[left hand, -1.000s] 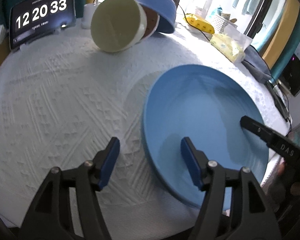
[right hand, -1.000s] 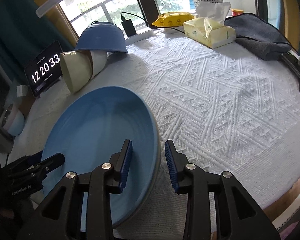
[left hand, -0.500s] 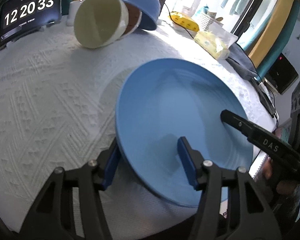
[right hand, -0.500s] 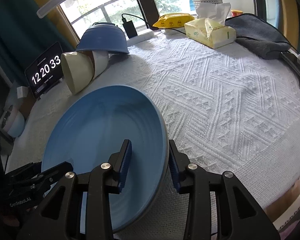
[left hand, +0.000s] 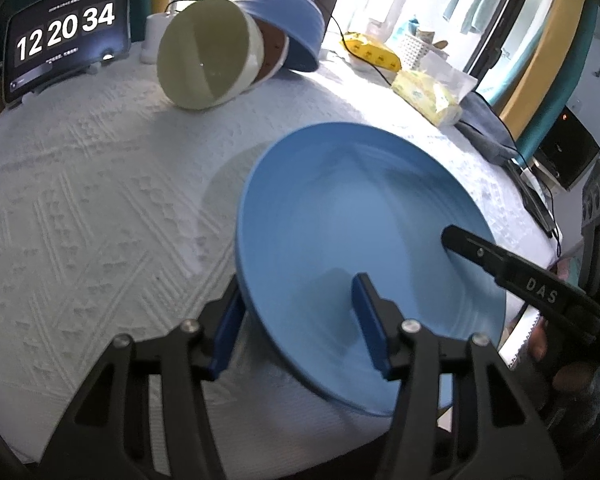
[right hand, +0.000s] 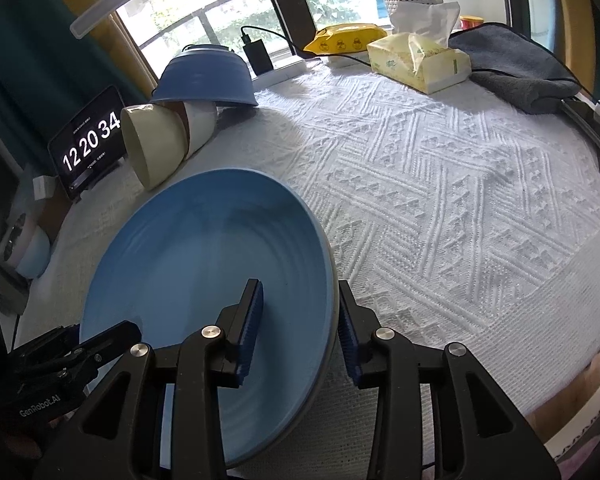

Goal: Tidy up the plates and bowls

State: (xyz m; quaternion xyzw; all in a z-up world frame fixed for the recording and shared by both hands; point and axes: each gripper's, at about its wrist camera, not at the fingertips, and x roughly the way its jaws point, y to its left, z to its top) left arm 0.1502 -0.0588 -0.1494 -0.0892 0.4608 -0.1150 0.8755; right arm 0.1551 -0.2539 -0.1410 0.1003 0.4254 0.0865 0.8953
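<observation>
A large blue plate (left hand: 360, 216) is lifted and tilted above the white tablecloth; it also shows in the right wrist view (right hand: 204, 268). My left gripper (left hand: 296, 320) straddles its near left rim, jaws wide apart. My right gripper (right hand: 300, 320) is shut on the plate's right rim and also shows in the left wrist view (left hand: 500, 264). At the back, a cream bowl (left hand: 204, 56) lies on its side nested in a white-and-brown bowl (left hand: 274, 54), with an upturned blue bowl (left hand: 296, 24) leaning on them; these also show in the right wrist view (right hand: 156, 144).
A clock tablet (left hand: 64, 52) stands at the back left. A tissue pack (right hand: 420, 60), yellow packet (right hand: 344, 40), grey cloth (right hand: 516, 64), charger (right hand: 256, 56) and cables lie along the far and right edges. The table's right edge (right hand: 572, 376) is close.
The plate has been raised and tilted off the cloth. My left gripper has slid from beside it to astride its left rim. The right gripper kept hold of the right rim.
</observation>
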